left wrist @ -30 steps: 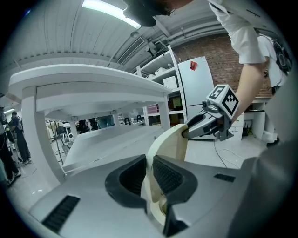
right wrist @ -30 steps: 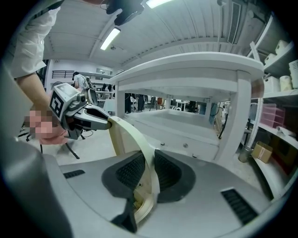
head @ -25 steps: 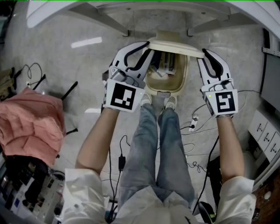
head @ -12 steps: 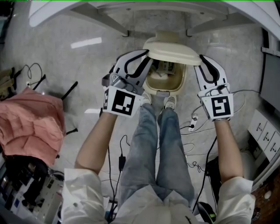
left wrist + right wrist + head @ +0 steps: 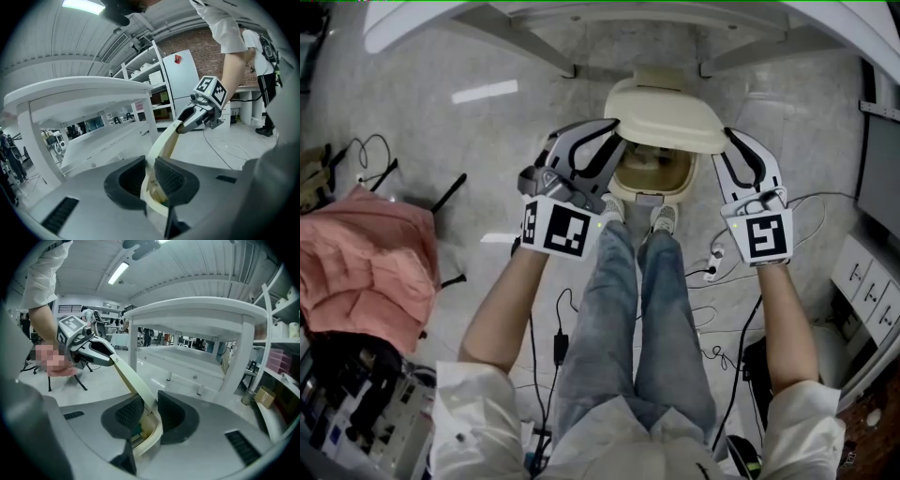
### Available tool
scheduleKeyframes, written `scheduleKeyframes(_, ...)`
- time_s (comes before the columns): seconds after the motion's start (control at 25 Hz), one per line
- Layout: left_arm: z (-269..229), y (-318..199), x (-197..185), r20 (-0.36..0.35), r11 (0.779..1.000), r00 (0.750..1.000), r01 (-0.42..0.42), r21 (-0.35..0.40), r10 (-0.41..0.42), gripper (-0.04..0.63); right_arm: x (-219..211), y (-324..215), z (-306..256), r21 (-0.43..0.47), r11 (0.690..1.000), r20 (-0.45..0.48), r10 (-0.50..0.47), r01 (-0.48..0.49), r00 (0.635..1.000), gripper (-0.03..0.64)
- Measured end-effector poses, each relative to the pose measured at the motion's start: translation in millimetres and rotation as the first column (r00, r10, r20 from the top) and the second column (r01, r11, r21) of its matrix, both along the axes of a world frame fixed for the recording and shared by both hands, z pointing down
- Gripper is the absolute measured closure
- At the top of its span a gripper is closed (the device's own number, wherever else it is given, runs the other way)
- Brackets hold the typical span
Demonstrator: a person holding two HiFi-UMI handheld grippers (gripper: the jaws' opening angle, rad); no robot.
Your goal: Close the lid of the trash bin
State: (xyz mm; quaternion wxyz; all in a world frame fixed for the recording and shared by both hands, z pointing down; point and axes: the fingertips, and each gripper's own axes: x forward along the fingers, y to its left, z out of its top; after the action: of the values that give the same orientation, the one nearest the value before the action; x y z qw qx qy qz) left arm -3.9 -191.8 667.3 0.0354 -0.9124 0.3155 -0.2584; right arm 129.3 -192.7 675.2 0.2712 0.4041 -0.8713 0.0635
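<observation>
A cream trash bin (image 5: pixel 658 180) stands on the floor just past my shoes. Its cream lid (image 5: pixel 666 112) hangs tilted over the opening, partly covering it. My left gripper (image 5: pixel 614 127) is shut on the lid's left rim, with the rim (image 5: pixel 161 140) pinched between its pads (image 5: pixel 149 176). My right gripper (image 5: pixel 729 133) holds the right rim. Its jaws have just been easing open a little, and the rim (image 5: pixel 129 376) still sits between the pads (image 5: pixel 149 411), touching them. Each gripper shows in the other's view, at the far end of the lid.
A white table (image 5: pixel 581 19) stands over and behind the bin. A pink cloth (image 5: pixel 366 272) lies at the left beside black stand legs (image 5: pixel 441 202). Cables (image 5: pixel 722 262) trail on the floor at the right, near a white cabinet (image 5: pixel 872 291).
The lid has swung from nearly upright down over the bin's opening. Both grippers came down and towards me with it, still on its two side rims.
</observation>
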Motion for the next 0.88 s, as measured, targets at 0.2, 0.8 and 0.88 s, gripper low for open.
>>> scheduleKeyframes(0.2, 5, 10, 0, 0.024, 1.0, 0.999, -0.026, 0.0, 0.026, 0.522, -2, 9, 3, 0.003, 1.0, -0.016, -0.019, 0.019, 1.0, 0.506)
scheduleKeyframes(0.8, 22, 41, 1, 0.154, 0.982, 0.971, -0.187, 0.006, 0.184, 0.511, -4, 36, 20, -0.012, 0.995, -0.086, -0.104, 0.103, 0.991, 0.48)
scheduleKeyframes(0.88, 25, 46, 1, 0.164, 0.979, 0.966, -0.202, 0.0, 0.199, 0.508, -4, 41, 23, -0.016, 0.994, -0.101, -0.112, 0.111, 0.989, 0.477)
